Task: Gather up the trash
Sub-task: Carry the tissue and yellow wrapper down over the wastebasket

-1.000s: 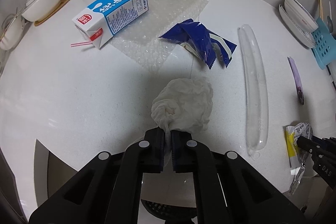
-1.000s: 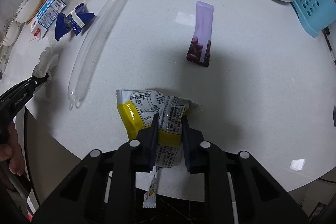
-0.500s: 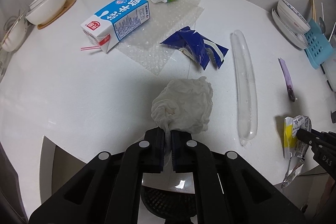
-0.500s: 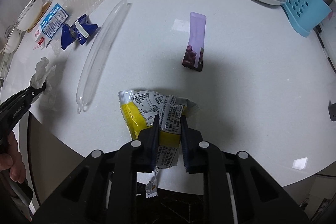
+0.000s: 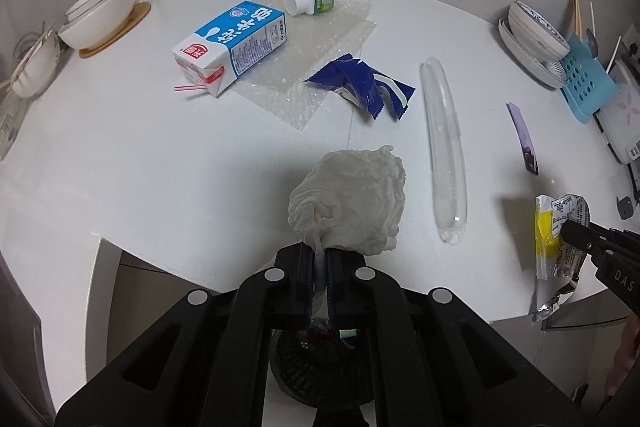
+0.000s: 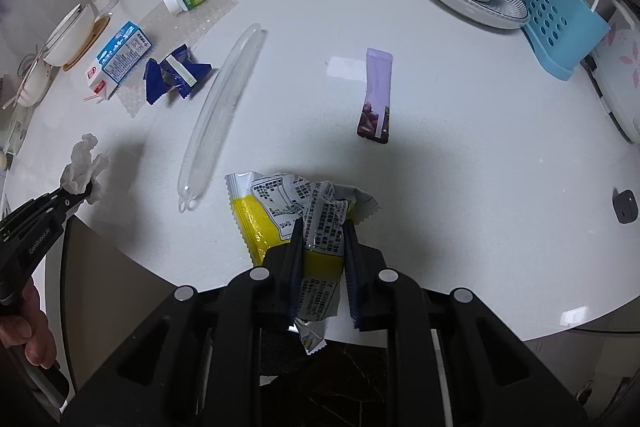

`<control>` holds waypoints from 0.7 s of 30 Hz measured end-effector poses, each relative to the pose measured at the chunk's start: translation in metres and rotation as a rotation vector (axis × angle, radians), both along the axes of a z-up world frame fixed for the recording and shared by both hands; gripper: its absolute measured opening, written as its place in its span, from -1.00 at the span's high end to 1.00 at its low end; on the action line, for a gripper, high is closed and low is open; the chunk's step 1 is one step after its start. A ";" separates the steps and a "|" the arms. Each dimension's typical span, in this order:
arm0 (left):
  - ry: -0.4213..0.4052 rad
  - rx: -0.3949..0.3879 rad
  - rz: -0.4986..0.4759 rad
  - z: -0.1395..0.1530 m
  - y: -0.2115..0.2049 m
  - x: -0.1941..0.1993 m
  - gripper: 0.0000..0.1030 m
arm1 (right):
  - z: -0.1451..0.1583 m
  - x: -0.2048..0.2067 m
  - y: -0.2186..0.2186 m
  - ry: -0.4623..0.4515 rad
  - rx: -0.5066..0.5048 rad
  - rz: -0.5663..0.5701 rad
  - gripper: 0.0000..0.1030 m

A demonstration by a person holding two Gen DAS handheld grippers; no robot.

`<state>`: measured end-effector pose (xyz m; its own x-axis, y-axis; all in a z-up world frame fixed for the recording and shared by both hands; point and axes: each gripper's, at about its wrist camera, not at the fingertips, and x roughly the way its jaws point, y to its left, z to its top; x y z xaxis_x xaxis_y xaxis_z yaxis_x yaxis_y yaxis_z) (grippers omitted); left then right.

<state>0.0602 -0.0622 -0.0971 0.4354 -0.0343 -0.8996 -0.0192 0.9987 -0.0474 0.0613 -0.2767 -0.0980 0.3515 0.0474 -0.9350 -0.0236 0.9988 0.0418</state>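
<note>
2 pieces are in my grip: left tool [image 5: 319,269] clamped on the crumpled tissue [image 5: 352,203], right tool [image 6: 322,259] pinching the yellow wrapper [image 6: 280,215], both at lower centre of their frames over the bench [image 6: 460,187] edge. The tissue's thin twisted tail could slip free. Both hands point steeply downward.
</note>
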 end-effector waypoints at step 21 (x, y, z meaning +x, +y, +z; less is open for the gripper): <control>-0.014 -0.023 -0.008 0.020 0.005 -0.065 0.93 | 0.036 -0.041 0.023 -0.112 0.005 0.020 0.67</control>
